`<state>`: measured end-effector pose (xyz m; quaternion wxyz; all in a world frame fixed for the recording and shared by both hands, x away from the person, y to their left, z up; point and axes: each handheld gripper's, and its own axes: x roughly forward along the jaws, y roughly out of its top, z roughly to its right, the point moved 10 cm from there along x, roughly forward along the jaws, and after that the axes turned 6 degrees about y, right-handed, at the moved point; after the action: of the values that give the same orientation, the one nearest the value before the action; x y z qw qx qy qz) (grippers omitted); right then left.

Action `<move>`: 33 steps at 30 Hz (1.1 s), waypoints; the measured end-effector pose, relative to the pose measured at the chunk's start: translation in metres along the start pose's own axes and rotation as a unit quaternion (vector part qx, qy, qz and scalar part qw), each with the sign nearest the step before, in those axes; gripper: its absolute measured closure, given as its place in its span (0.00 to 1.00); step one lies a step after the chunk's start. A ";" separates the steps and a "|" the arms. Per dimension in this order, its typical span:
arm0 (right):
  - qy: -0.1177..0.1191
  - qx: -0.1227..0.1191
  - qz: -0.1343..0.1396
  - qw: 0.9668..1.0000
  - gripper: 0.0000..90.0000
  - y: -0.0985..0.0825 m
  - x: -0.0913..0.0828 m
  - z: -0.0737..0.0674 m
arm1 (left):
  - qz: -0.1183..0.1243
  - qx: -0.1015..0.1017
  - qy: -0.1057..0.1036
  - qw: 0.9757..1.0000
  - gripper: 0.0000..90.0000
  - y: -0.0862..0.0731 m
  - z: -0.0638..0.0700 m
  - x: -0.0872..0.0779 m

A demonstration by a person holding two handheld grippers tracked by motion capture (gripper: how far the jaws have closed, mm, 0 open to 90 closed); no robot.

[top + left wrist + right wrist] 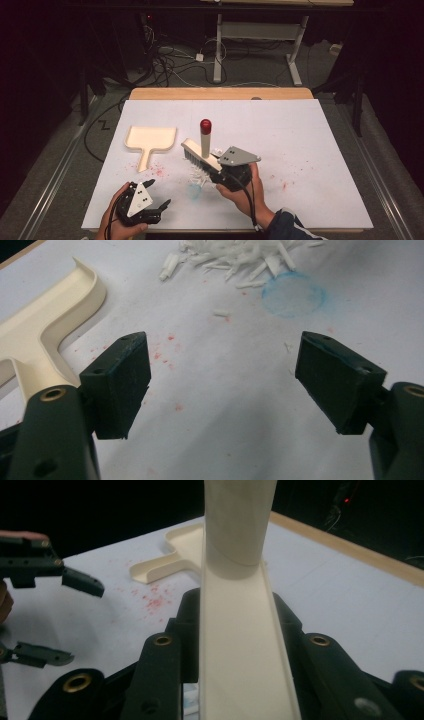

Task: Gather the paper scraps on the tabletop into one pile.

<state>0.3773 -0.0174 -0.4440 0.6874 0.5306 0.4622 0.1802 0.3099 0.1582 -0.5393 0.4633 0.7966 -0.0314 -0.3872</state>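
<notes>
— Right gripper: what is being pinched by it?

— A cream brush is clamped between its jaws by the flat back, as is seen in the right gripper view, where the brush back runs up between the black jaws. In the high view the bristles are held just above the white scraps, and the red-tipped handle is pointed upward.

— And the left gripper?

— Nothing is held by it. Its jaws are spread wide over the bare white sheet, with the dustpan lying off to one side.

— How much of the sweeping can be judged as done?

— Little, it would seem. The scraps are gathered in a loose pile beside a blue ring mark, but nothing is seen inside the dustpan, which lies flat and well apart from the pile. The dustpan has yet to be picked up and the scraps swept into it.

— How are the hands posed?

— The right hand is wrapped under its gripper, angled toward the table's middle. The left hand is kept low at the near edge.
</notes>
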 end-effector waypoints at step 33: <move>-0.006 -0.054 -0.050 0.997 0.75 -0.052 0.033 0.060 | -0.007 0.002 0.003 1.000 0.22 -0.002 -0.003 0.004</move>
<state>0.4311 -0.0459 -0.5048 0.7261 0.4698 0.4736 0.1667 0.3142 0.1596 -0.5426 0.4593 0.7985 -0.0250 -0.3884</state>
